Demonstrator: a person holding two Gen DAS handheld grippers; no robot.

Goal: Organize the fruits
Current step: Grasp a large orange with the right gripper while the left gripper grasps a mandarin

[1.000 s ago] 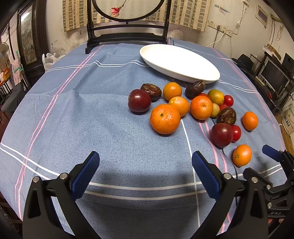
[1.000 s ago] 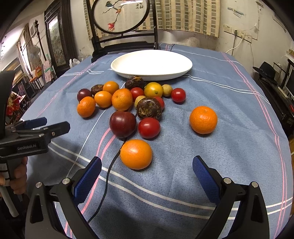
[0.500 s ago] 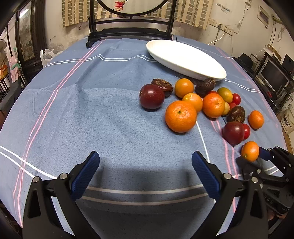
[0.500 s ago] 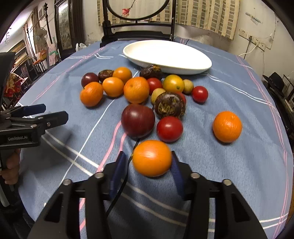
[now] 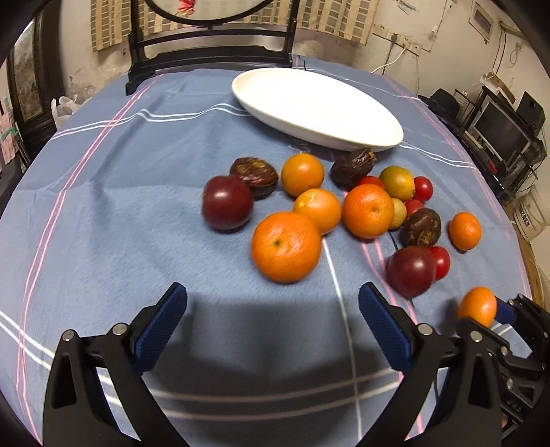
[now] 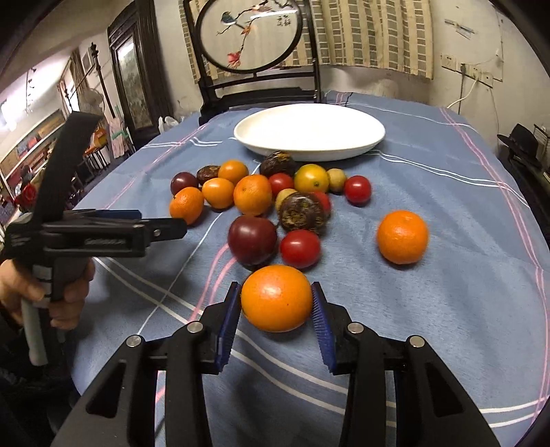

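Two grippers worked over a blue striped tablecloth (image 5: 103, 213). The right gripper (image 6: 276, 321) had its blue pads pressed against both sides of an orange (image 6: 276, 297), nearest the camera and clear of the main fruit cluster. That orange is round, so no long axis or heading could be read from it; whether it rested on the cloth or sat lifted could not be told. The left gripper (image 5: 271, 326) stood wide apart and held nothing, hovering above bare cloth short of a large mandarin (image 5: 286, 246), whose stem dimple faced up and toward the camera.

Beyond the fruit lay a white oval dish (image 6: 309, 132), bare inside, its long axis running left to right in the right wrist view and slanting from upper left to lower right in the left wrist view.

Only the right wrist view showed the person's left hand (image 6: 51, 292) wrapped around the left gripper's handle, a lone mandarin (image 6: 402, 236) apart on the right, and a framed bird embroidery (image 6: 249, 32) behind the table. Only the left wrist view showed a monitor (image 5: 500, 132) at the room's right side; it also caught the gripped orange (image 5: 477, 306) side-on at the lower right edge. Dark plums (image 6: 252, 239), red tomatoes (image 6: 300, 248) and wrinkled passion fruits (image 6: 301, 212) sat touching one another in the cluster.
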